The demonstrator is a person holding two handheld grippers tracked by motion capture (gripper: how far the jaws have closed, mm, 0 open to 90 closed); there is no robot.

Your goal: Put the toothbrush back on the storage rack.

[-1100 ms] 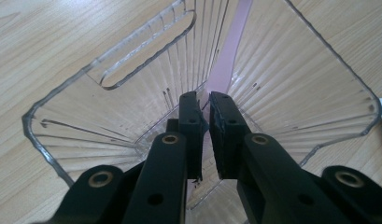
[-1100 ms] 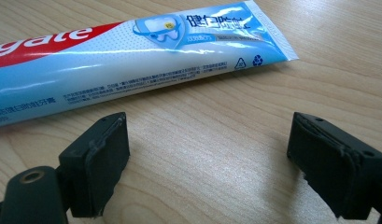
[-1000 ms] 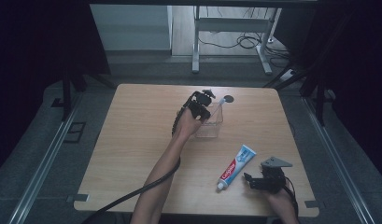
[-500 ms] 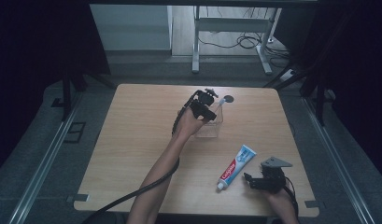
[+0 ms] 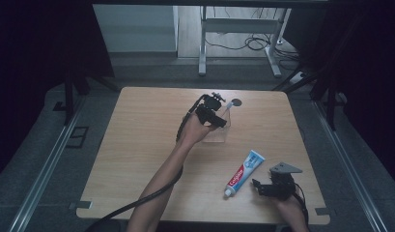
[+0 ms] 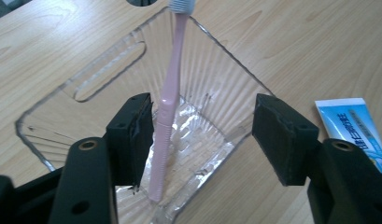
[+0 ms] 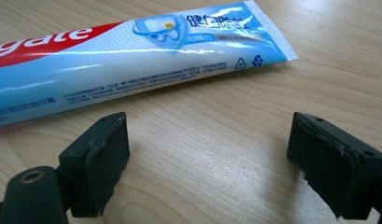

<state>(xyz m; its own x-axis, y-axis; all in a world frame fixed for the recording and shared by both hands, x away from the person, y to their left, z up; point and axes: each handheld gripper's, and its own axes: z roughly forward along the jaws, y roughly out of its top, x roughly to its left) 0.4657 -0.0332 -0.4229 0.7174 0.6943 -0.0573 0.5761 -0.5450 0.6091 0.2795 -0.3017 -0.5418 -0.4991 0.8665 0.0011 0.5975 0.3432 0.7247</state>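
Observation:
A pink toothbrush (image 6: 170, 93) stands tilted in a clear ribbed plastic container (image 6: 104, 70), head up against the far rim. My left gripper (image 6: 207, 140) hovers over the container; its jaws have just been opening. The toothbrush handle stands between them, close beside one pad and not squeezed. In the high view the left gripper (image 5: 215, 116) sits above the container (image 5: 220, 134) at the table's far middle. A blue, white and red toothpaste tube (image 7: 132, 51) lies flat just beyond my right gripper (image 7: 207, 163), which is open on the bare wood near the tube (image 5: 244, 171).
A small dark round object (image 5: 236, 102) lies on the wooden table (image 5: 147, 145) just past the container. The right gripper (image 5: 270, 187) rests near the front right edge. Metal frames and cables stand on the floor behind the table.
The left gripper has shifted a little over the container. The right gripper and the toothpaste tube have stayed where they were.

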